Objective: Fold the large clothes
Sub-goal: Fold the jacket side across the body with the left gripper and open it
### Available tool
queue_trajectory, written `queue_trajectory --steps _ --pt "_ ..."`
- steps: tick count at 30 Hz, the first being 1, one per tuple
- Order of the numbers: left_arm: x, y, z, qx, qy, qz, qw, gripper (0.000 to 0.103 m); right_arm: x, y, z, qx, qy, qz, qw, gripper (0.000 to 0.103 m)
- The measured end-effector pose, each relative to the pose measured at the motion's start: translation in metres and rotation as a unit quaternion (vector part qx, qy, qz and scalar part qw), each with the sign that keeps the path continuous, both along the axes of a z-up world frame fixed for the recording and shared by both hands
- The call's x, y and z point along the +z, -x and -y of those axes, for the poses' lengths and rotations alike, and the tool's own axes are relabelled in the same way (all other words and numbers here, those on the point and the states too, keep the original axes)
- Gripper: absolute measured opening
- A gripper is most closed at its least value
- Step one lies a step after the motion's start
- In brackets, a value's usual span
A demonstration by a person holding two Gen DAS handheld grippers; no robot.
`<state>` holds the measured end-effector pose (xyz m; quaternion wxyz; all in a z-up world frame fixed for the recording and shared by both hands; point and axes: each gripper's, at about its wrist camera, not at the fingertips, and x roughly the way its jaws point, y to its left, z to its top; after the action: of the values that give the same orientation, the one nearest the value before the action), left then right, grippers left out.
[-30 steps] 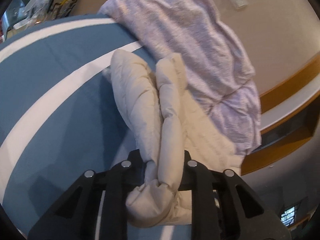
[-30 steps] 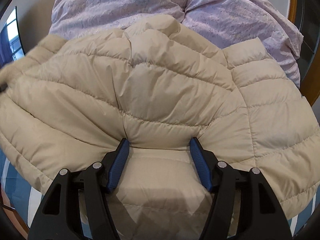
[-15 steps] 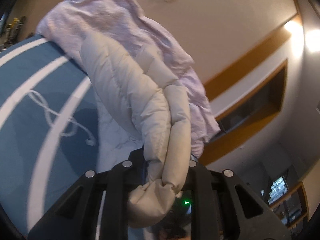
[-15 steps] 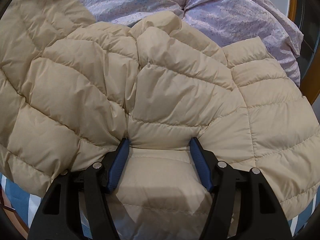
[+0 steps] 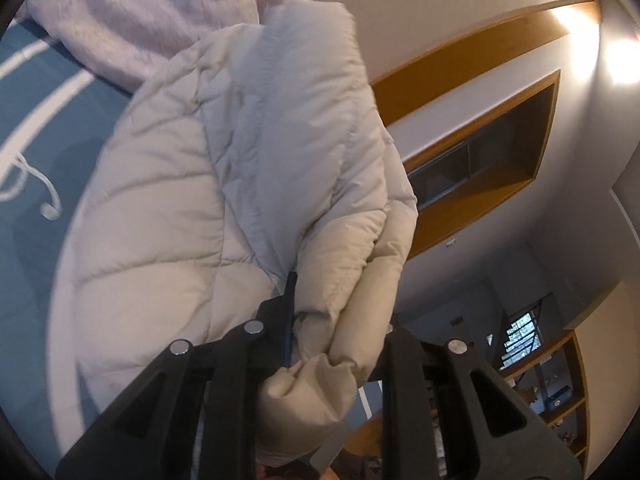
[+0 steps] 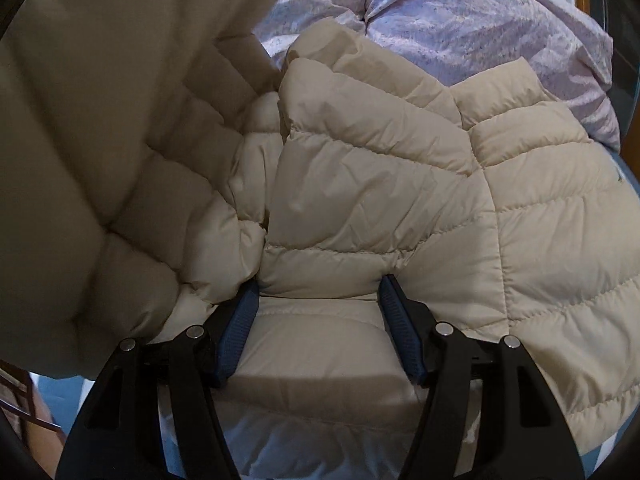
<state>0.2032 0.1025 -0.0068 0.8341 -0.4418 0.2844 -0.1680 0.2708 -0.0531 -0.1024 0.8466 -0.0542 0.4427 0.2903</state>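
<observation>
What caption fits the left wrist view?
Left gripper clamps a bunched fold of the beige puffer jacket above the blue bedspread.

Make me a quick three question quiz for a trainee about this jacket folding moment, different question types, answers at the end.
1. True or false: the left gripper is clamped on a bunched part of the beige puffer jacket.
2. What lies behind the jacket? A) lilac duvet B) red towel C) cardboard box
3. Fill in: the right gripper has its blue pads straddling a ____ of the jacket.

Key: 1 true; 2 A; 3 fold
</observation>
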Motion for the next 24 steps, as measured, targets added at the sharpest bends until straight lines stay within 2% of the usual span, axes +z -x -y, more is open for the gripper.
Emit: queue_trajectory --steps 6,11,16,21,24 --pt "-0.026 -0.032 0.027 -0.019 0.001 -0.038 0.9991 0.02 0.002 -0.004 0.021 0.005 -0.047 -0.01 0.999 0.065" --pt "-0.05 -0.054 0.04 -0.02 -0.006 -0.071 0.9973 0.02 0.005 -0.001 0.04 0.014 -0.057 0.002 0.998 0.064" --pt "-0.063 -0.074 0.054 -0.022 -0.043 -0.105 0.9933 0.02 0.01 0.001 0.062 0.016 -0.059 0.011 0.998 0.064" --pt "-0.077 -0.092 0.075 -0.032 -0.094 -0.139 0.9853 0.02 0.017 0.002 0.087 0.007 -0.044 0.034 0.998 0.064" --pt "-0.083 -0.108 0.085 -0.036 -0.108 -0.157 0.981 0.02 0.021 0.0 0.107 -0.006 -0.038 0.044 0.998 0.064"
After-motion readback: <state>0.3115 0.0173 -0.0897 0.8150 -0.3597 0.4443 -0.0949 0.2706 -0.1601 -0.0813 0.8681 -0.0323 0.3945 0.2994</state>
